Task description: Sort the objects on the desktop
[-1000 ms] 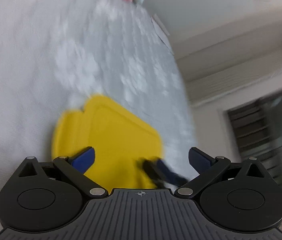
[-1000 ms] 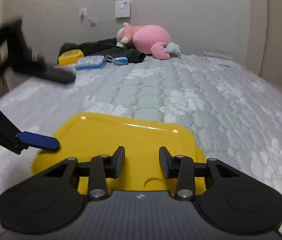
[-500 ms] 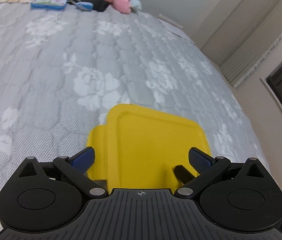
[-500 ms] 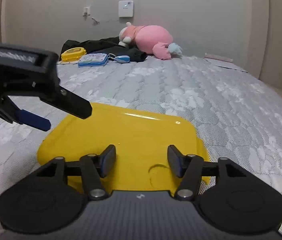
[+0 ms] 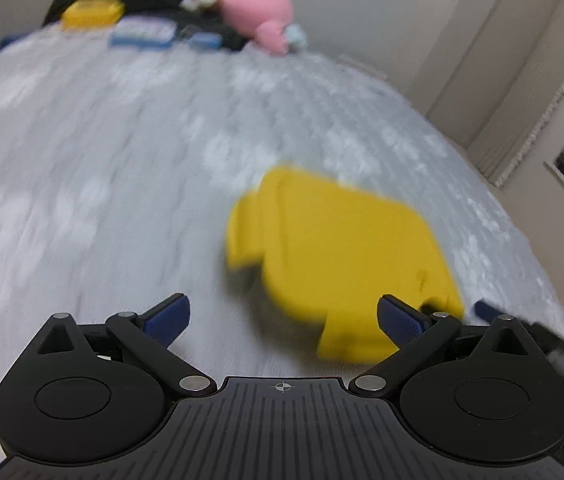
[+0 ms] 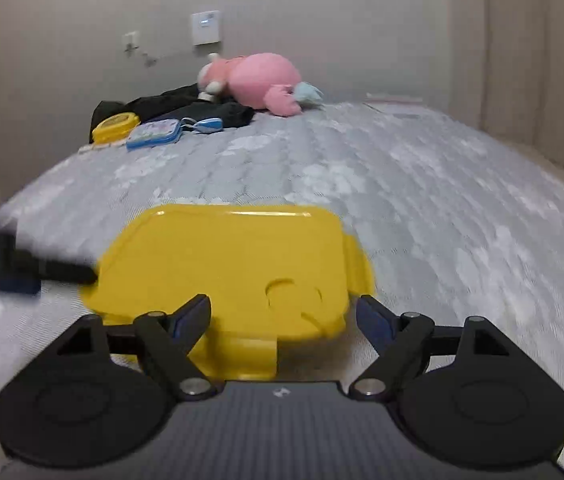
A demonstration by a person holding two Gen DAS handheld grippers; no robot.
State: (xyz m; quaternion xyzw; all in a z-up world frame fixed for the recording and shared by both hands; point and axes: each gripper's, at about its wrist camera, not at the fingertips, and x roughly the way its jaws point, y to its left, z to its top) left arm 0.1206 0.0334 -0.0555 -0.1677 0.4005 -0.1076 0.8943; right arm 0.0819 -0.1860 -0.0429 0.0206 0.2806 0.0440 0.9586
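Note:
A flat yellow plastic lid [image 6: 226, 264] lies on the grey quilted bed. In the right wrist view it sits just ahead of my open right gripper [image 6: 283, 316], its near tab between the fingers. In the left wrist view the lid [image 5: 341, 248] is blurred, ahead and to the right of my open, empty left gripper [image 5: 282, 318]. The left gripper also shows at the left edge of the right wrist view [image 6: 22, 270], beside the lid. At the far end lie a yellow box [image 6: 116, 126], a blue pencil case [image 6: 154, 134] and a small blue object [image 6: 206, 125].
A pink plush toy [image 6: 258, 82] and dark clothing [image 6: 186, 108] lie at the head of the bed by the wall. Papers [image 6: 393, 100] lie at the far right. The bed's right edge drops to the floor [image 5: 553, 216] near curtains.
The left gripper has swung left, so the lid now sits to its right. The right gripper has opened wider and the lid's tab now lies between its fingers.

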